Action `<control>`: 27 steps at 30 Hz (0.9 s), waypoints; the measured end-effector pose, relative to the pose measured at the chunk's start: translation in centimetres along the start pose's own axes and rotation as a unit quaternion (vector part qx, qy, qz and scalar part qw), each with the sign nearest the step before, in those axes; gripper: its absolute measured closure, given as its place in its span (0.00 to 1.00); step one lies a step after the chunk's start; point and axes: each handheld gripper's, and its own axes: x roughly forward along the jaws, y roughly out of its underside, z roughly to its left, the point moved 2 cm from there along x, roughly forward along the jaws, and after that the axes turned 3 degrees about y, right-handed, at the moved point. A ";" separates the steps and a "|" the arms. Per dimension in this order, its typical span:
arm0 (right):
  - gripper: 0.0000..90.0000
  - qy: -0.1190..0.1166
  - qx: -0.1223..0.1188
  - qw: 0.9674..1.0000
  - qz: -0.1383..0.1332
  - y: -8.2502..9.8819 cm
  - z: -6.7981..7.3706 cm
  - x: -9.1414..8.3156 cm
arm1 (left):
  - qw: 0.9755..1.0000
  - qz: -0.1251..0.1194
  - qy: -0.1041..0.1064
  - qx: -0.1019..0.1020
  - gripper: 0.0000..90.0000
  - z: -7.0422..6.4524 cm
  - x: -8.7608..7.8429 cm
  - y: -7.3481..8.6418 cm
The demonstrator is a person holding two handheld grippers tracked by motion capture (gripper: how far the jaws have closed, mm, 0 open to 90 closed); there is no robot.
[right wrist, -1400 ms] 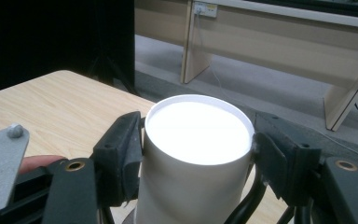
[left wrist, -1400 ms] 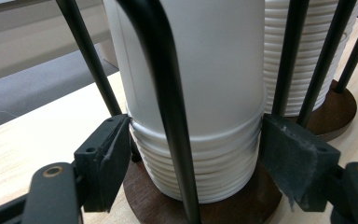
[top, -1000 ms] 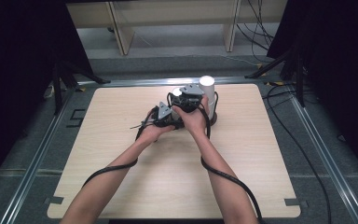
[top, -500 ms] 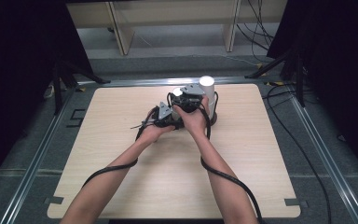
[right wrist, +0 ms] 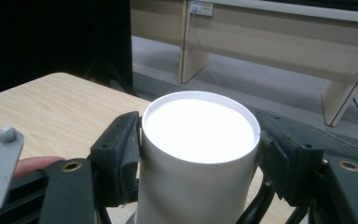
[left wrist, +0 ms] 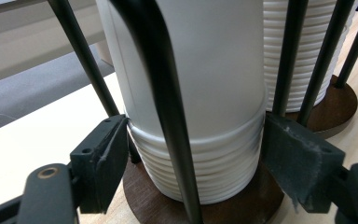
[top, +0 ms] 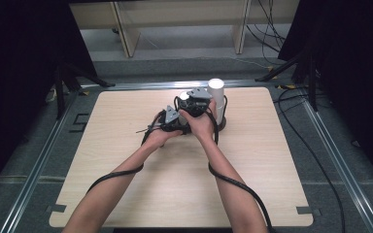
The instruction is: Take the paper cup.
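A tall stack of white paper cups [left wrist: 214, 93], upside down, stands inside black rods [left wrist: 168, 116] on a round brown base [left wrist: 247, 205]. My left gripper [left wrist: 200, 161] is shut on the ribbed rims low on this stack, one pad [left wrist: 105, 161] on each side. My right gripper [right wrist: 198, 140] is shut on the top cup [right wrist: 198, 126] of the stack, its pads [right wrist: 119, 154] pressed to the cup's sides. In the high view both grippers, left [top: 172, 119] and right [top: 196, 101], sit close together at the table's far middle.
A second stack of cups [left wrist: 303, 51] stands in its own rods just behind; its white top [top: 215, 86] rises to the right of the hands. The wooden table [top: 126, 160] ends close behind the stacks. Cables [top: 233, 182] trail from both grippers along the forearms.
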 end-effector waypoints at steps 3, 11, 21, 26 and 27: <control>0.38 0.006 0.005 1.000 -0.004 -0.1 0.1 0.1 | 1.000 0.004 0.002 0.003 0.26 0.1 0.0 0.0; 0.39 0.006 -0.005 1.000 -0.006 -0.1 0.0 -0.1 | 1.000 0.008 0.009 -0.005 0.25 0.2 0.1 0.0; 0.40 -0.003 0.014 1.000 -0.010 -0.2 0.1 -0.3 | 0.999 -0.006 0.015 -0.032 0.26 0.2 0.3 0.0; 0.40 -0.001 0.021 1.000 -0.003 -0.3 0.1 -0.4 | 0.999 -0.006 0.014 -0.034 0.26 0.2 0.3 -0.1; 0.40 -0.002 0.023 1.000 -0.003 -0.3 0.1 -0.4 | 0.999 -0.007 0.015 -0.038 0.25 0.3 0.3 0.0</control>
